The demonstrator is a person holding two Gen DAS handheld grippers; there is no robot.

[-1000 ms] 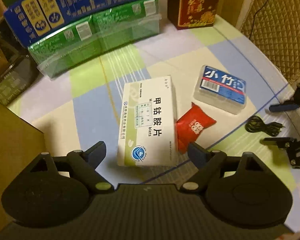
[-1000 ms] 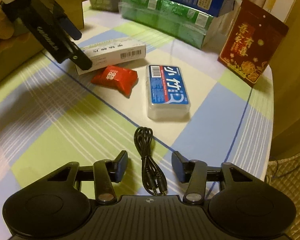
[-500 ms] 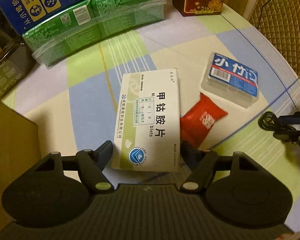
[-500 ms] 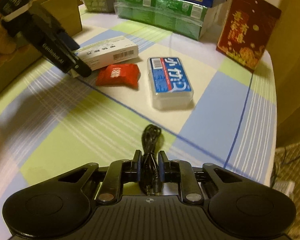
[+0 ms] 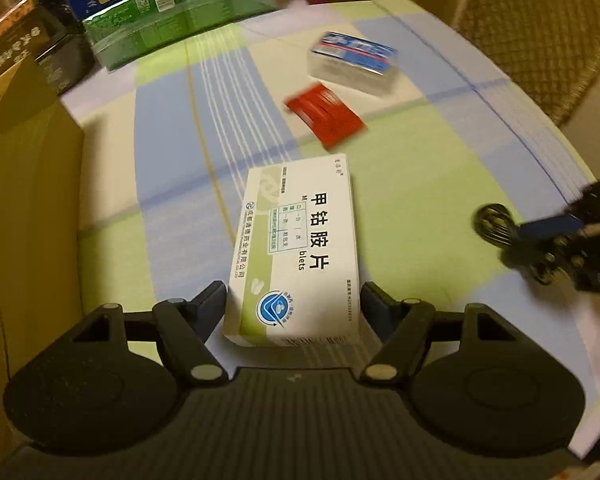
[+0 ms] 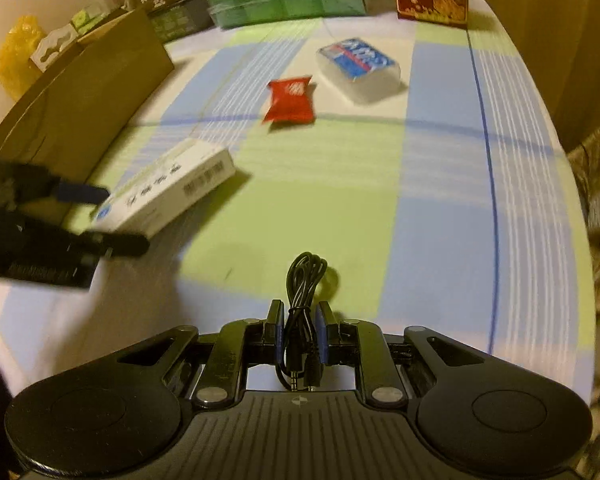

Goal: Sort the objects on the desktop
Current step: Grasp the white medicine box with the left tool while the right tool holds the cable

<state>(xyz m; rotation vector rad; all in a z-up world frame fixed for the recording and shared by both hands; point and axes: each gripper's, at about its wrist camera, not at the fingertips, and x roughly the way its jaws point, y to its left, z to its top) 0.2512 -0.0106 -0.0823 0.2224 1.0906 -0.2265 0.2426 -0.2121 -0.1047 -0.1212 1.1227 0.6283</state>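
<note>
Left wrist view: left gripper (image 5: 294, 304) clamps the white medicine box (image 5: 296, 256) by its sides; the box is above the checked tablecloth (image 5: 412, 168).
Right gripper (image 6: 299, 332) pinches the coiled black cable (image 6: 302, 280); red packet (image 6: 290, 100) and blue-lidded clear box (image 6: 358, 68) lie farther back.

A table (image 6: 440, 184) under a checked green, blue and cream cloth carries everything. Ahead of the right tool lie a red packet (image 6: 290, 100) and a blue-lidded clear box (image 6: 358, 68); stacked cartons (image 6: 284, 0) line the far edge.
</note>
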